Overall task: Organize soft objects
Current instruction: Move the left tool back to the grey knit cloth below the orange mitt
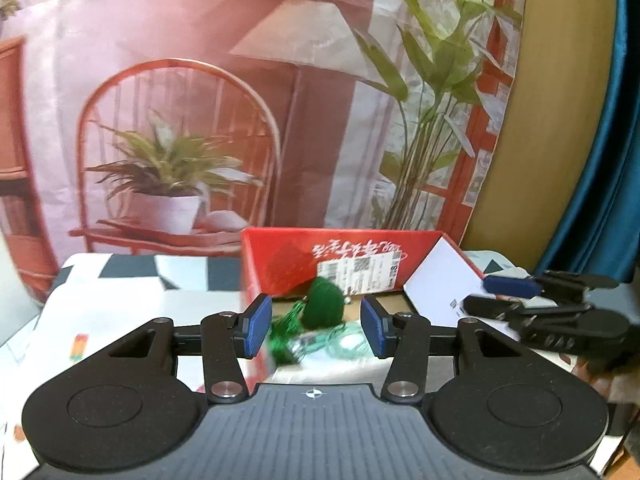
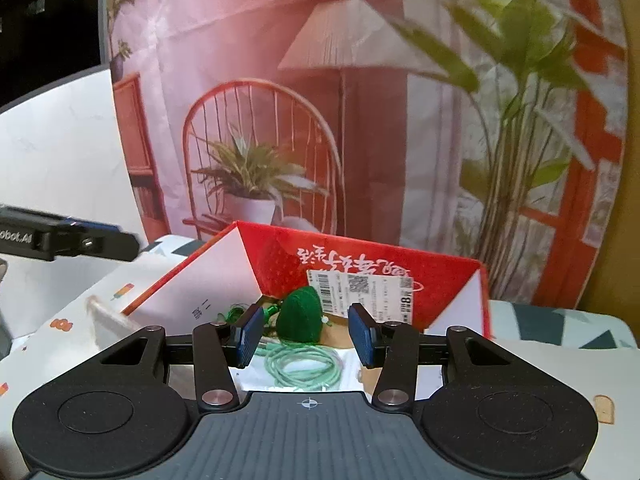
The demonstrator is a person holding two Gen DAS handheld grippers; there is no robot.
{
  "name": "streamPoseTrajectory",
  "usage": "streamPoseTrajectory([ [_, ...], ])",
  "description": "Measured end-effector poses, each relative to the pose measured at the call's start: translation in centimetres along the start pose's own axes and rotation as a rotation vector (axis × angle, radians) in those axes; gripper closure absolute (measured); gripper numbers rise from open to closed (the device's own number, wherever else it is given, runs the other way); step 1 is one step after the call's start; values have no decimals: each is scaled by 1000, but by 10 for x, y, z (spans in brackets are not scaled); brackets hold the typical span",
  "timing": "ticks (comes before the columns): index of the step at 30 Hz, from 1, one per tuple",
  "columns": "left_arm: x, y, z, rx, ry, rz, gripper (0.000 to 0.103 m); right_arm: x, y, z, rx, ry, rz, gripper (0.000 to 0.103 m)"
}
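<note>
An open red cardboard box [image 1: 280, 256] [image 2: 276, 256] stands on the table. Inside it lie a dark green knitted soft piece [image 1: 322, 304] [image 2: 300, 318], shiny green tassel strands [image 1: 282, 332] and a coil of light green cord [image 2: 304, 368] [image 1: 340, 346]. My left gripper [image 1: 316, 326] is open and empty, held in front of the box with the green piece seen between its fingers. My right gripper [image 2: 306, 336] is open and empty, also just in front of the box; it shows at the right in the left wrist view [image 1: 520, 296].
The table has a white cloth with grey and coloured patterns [image 1: 120, 312] [image 2: 560, 332]. A printed backdrop of a chair, lamp and plants [image 1: 240, 120] hangs right behind the box. A blue curtain [image 1: 600, 160] is at the far right. A white flap [image 2: 200, 292] leans out on the box's side.
</note>
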State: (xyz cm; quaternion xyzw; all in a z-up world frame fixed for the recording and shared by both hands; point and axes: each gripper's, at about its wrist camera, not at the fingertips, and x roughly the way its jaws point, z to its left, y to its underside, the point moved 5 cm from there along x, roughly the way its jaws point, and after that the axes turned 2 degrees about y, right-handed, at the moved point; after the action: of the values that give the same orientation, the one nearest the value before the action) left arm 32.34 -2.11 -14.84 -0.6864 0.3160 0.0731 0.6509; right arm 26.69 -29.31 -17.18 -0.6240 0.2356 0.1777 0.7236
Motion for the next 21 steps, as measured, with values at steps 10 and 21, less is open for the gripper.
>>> streamPoseTrajectory([
  [10, -57, 61, 32, -106, -79, -2, 51, -64, 33, 5, -5, 10, -57, 59],
  [21, -61, 123, 35, -171, -83, 104, 51, -99, 87, 17, 16, 28, -18, 59],
])
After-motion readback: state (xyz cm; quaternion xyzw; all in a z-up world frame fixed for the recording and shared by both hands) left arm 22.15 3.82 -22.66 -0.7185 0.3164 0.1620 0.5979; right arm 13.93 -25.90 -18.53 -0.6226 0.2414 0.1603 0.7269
